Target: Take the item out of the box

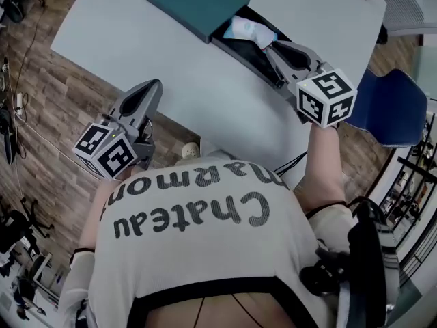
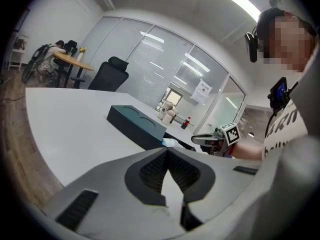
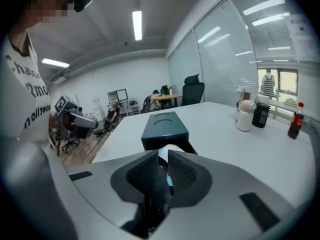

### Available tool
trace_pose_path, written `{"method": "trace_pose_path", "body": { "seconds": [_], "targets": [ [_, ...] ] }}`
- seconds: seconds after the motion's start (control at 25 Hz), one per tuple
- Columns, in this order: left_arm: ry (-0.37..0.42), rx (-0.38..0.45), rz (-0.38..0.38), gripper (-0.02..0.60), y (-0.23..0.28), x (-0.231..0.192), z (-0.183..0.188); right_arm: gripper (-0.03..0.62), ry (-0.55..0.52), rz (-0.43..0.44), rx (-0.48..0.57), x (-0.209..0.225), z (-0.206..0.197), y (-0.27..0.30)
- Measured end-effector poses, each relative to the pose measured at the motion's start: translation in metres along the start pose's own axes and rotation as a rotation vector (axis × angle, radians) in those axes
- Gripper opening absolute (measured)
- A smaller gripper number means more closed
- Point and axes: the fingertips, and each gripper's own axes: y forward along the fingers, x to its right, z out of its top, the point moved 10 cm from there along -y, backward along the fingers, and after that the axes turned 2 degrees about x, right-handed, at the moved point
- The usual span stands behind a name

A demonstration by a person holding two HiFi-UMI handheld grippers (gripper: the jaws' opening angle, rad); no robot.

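- The item [image 1: 249,31] is seen lying in the drawn-out tray [image 1: 254,59] of the box [image 1: 194,4], at 11 o'clock of the right claw [image 1: 272,46].
- The right claw is held narrowly apart, with nothing clamped.
- The left claw [image 1: 151,87] is closed and empty at the desk [image 1: 136,46] edge.
- Risk judged: with so narrow an opening, the item may be shoved back under the box sleeve, or only its wrapper nipped and then dropped.

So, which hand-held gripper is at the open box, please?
The right hand-held gripper: its tips are over the open box; the left hand-held gripper hovers by the table's near edge.
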Motion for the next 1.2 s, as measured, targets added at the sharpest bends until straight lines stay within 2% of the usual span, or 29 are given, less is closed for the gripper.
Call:
{"method": "trace_pose_path", "body": {
  "seconds": [0.2,0.32,0.44,0.6,0.92,1.2],
  "targets": [
    [-0.012,0.002,0.027,-0.005,-0.002,-0.006,-0.002,0.115,-0.238,-0.005,-0.214,0.000,0.003,0.015],
    [-0.025,-0.002,0.039,-0.005,-0.003,-0.010,-0.003,0.149,-0.295,0.013,-0.281,-0.001,0.004,0.026],
    [-0.032,-0.003,0.044,-0.005,-0.003,-0.013,-0.005,0.175,-0.300,0.019,-0.343,-0.002,0.002,0.035],
    [-0.035,-0.006,0.045,-0.005,0.000,-0.014,-0.007,0.175,-0.293,-0.014,-0.385,-0.001,-0.002,0.044],
    [-0.047,-0.002,0.048,-0.005,0.002,-0.015,-0.008,0.187,-0.533,-0.019,-0.509,-0.004,-0.008,0.058],
    [-0.061,0.002,0.069,-0.005,-0.007,-0.019,-0.012,0.187,-0.647,-0.055,-0.555,-0.004,-0.022,0.066]
  ]
}}
